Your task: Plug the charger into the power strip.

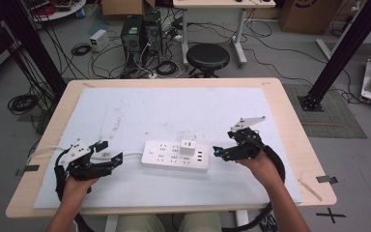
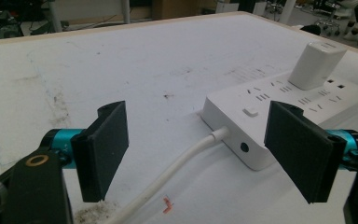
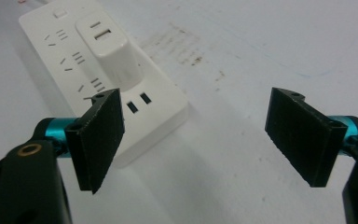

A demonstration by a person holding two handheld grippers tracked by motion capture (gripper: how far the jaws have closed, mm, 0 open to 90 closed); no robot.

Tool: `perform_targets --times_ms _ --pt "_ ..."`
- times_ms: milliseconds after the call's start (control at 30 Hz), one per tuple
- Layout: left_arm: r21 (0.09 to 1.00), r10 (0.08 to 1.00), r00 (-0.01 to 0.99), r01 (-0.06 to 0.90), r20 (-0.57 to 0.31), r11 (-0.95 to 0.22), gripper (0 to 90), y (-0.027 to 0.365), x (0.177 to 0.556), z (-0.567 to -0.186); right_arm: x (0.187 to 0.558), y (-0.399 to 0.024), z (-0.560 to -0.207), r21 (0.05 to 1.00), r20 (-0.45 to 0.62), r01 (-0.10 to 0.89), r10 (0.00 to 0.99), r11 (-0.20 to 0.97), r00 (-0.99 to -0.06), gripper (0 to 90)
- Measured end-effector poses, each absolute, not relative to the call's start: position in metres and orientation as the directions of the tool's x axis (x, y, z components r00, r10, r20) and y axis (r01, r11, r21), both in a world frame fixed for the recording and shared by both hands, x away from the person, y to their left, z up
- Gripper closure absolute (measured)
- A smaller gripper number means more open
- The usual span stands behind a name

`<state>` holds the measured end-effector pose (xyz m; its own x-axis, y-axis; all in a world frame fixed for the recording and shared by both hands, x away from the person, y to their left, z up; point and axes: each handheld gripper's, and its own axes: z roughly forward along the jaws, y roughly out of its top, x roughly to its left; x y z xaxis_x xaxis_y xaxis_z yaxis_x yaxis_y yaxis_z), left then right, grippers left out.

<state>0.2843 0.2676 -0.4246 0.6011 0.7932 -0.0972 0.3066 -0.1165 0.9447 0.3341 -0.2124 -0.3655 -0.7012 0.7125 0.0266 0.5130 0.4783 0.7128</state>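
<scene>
Table (image 1: 290,121) of pale wood, most of its top covered by a white mat (image 1: 174,108) with grey scuffs and dark specks near the middle. White power strip (image 1: 175,156) lies flat on the mat's near half, long axis across the table; white charger (image 1: 188,147) stands plugged into its top. White cord (image 2: 168,175) leaves the strip's left end.

Left gripper (image 1: 108,154) rests at the cord end of the strip, jaws wide, nothing between the pads; in the left gripper view the cord runs between them without touching either.

Right gripper (image 1: 222,153) sits just off the strip's right end, jaws wide and empty; no contact with the strip.

Room: grey floor, black stool (image 1: 207,57) beyond the far edge, computer towers (image 1: 142,33) amid tangled cables, black frame struts on both sides, cardboard boxes at the back.
</scene>
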Motion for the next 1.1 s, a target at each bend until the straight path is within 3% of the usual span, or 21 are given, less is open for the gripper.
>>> perform_targets --times_ms 367,1100 --pt "0.942 0.8 0.591 0.315 -0.102 -0.113 21.8 0.273 0.285 -0.422 0.309 -0.245 -0.377 0.765 0.034 0.526 0.792 0.372 -0.609 18.1" --pt "0.94 0.796 0.599 0.314 -0.086 -0.134 21.8 0.273 0.281 -0.421 0.292 -0.264 -0.388 0.773 0.057 0.546 0.823 0.322 -0.565 18.0"
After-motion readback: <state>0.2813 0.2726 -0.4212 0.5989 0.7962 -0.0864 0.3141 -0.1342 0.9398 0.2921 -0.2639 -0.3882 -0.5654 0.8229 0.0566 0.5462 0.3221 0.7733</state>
